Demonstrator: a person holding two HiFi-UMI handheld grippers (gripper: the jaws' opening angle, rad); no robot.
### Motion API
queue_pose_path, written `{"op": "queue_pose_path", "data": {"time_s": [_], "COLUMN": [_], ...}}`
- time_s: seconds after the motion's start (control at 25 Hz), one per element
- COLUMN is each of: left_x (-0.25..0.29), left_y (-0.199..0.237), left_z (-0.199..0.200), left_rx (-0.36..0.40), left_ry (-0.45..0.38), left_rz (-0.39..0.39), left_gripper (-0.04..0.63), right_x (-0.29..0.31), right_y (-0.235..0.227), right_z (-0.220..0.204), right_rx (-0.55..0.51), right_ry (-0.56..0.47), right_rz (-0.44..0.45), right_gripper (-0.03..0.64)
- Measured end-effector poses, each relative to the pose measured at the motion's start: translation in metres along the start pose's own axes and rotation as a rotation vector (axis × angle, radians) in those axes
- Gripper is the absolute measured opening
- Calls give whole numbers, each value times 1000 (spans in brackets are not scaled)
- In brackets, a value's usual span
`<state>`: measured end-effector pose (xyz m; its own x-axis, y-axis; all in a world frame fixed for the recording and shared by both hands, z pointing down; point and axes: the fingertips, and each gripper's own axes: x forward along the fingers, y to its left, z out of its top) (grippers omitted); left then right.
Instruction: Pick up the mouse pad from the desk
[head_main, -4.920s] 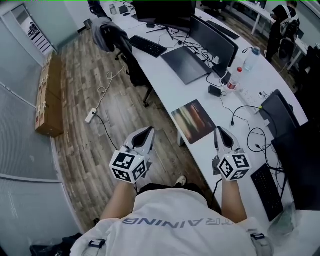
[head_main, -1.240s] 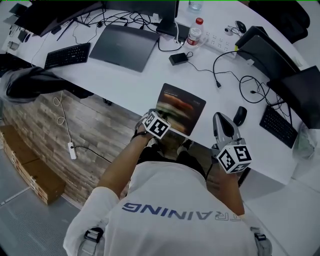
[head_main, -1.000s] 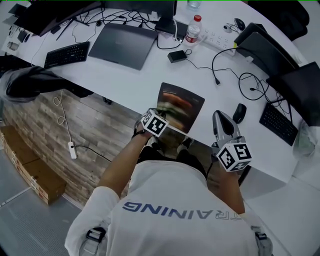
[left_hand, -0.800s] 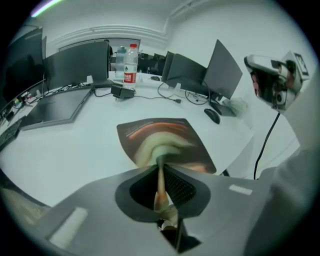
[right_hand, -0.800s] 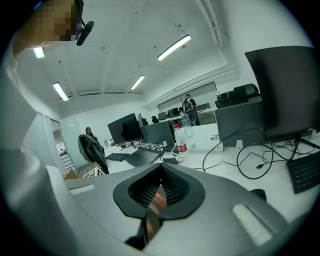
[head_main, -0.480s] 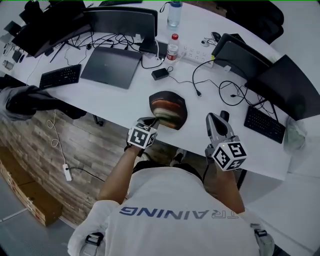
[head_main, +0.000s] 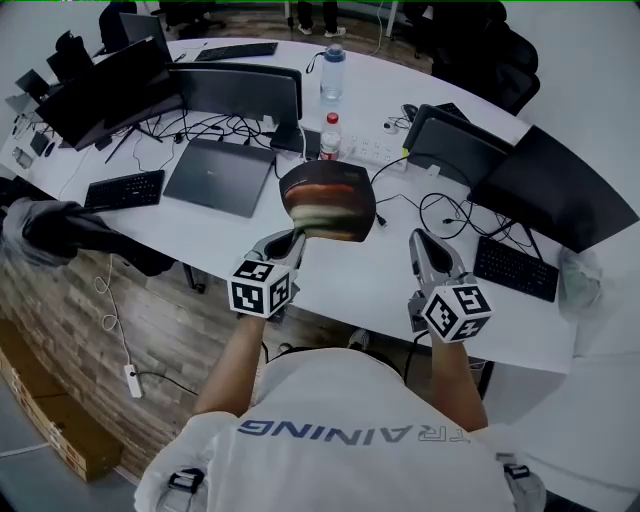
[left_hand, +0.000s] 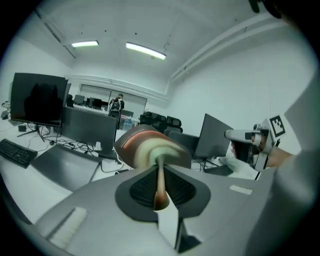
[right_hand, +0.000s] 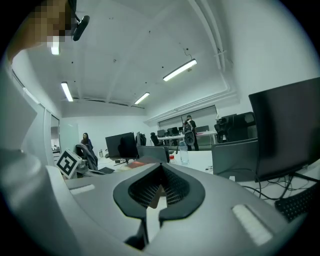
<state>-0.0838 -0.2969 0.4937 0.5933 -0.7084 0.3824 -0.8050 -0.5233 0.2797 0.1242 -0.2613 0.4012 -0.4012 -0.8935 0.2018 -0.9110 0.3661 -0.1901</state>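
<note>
- Head view: the mouse pad (head_main: 328, 200) hangs clear above the white bench (head_main: 230, 240), left of centre, gripped at its near edge.
- Only the left gripper view shows the grip itself: the left tongs (left_hand: 160, 190) are clamped on the pad's thin edge (the pad curls over beyond them).
- Right gripper view: the right tongs (right_hand: 159, 192) are drawn together and grip nothing.

White short-sleeved shirt (head_main: 350, 400), blue lettering (head_main: 350, 430) on back; grey left gripper (head_main: 297, 237), grey right gripper (head_main: 421, 241).

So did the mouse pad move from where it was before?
Yes. The mouse pad lay flat on the desk edge; now it is up off it, pinched in the left gripper.
</note>
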Motion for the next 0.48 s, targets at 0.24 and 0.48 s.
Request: {"op": "queue_pose_path", "data": {"time_s": [0.24,0.48], "left_x": [-38,-74], "left_y": [-10,-14], "left_z": [84,137], "left_rx": [16,78], "left_ry": [-188,-348], "left_rz": [-3,48], "left_gripper": [32,34], "right_x": [-1,-5], "right_y": [-5,-4], "right_z": [27,60], "right_rx": [-10,-38], "right_ry": [-55,-138], "right_rz": [-5,-4], "right_gripper": [14,14]}}
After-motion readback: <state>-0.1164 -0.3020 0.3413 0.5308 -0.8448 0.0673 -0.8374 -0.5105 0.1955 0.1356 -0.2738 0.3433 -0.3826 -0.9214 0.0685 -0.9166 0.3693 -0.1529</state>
